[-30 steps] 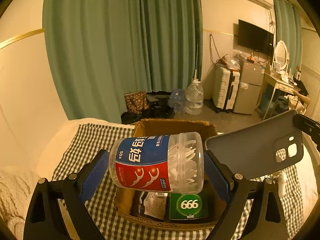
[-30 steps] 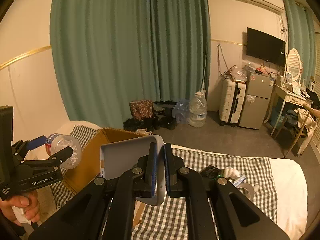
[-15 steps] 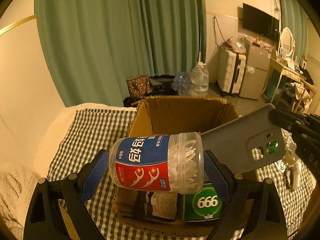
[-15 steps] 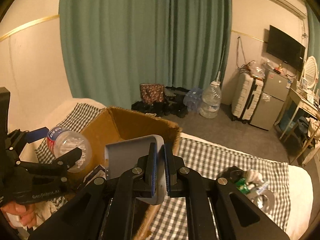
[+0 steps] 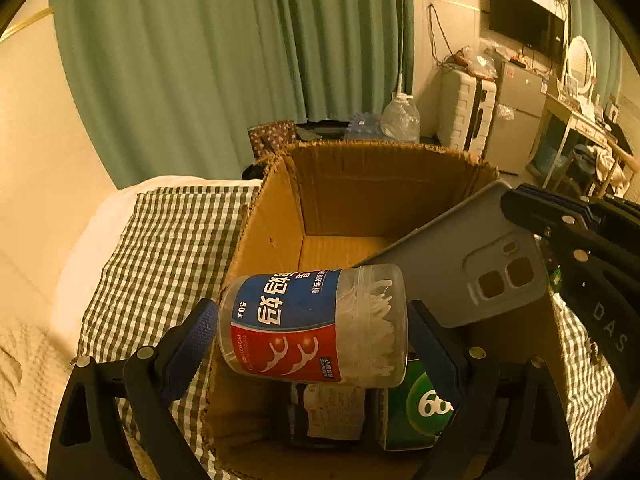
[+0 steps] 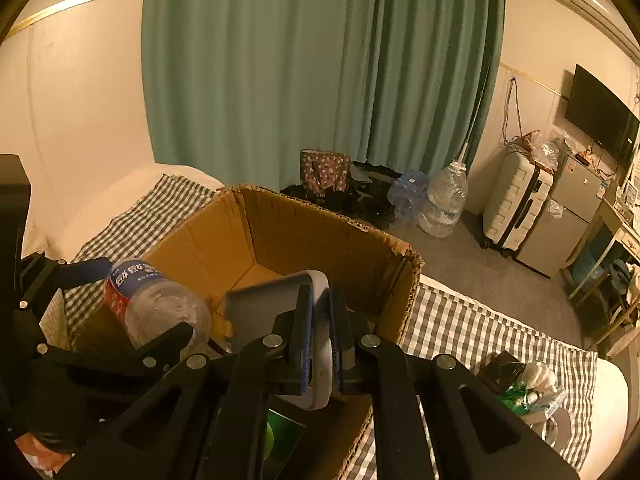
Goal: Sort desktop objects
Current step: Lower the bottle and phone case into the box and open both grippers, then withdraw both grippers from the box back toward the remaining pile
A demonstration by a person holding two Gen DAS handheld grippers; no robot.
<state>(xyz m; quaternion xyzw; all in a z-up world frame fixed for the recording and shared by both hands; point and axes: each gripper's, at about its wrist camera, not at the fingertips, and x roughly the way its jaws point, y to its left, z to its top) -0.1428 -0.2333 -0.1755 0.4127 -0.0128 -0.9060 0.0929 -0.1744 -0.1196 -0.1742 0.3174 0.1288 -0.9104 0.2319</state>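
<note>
Checked cloth (image 5: 168, 248) carries a cardboard box (image 5: 360, 184); jaws clamp floss jar (image 5: 312, 324) and phone case (image 6: 264, 304).

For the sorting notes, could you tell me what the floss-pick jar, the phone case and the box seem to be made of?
Floss-pick jar: clear, glossy plastic, probably; the white picks show through its wall, under a printed label.
Phone case: grey, matte, likely soft plastic or silicone; smooth with moulded camera cut-outs. Stiffness cannot be told.
Box: brown corrugated cardboard, dull; fluting shows along its ragged top edges.

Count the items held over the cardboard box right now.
2: a floss pick jar in the left tongs, and a grey phone case in the right tongs, both above the cardboard box.
</note>
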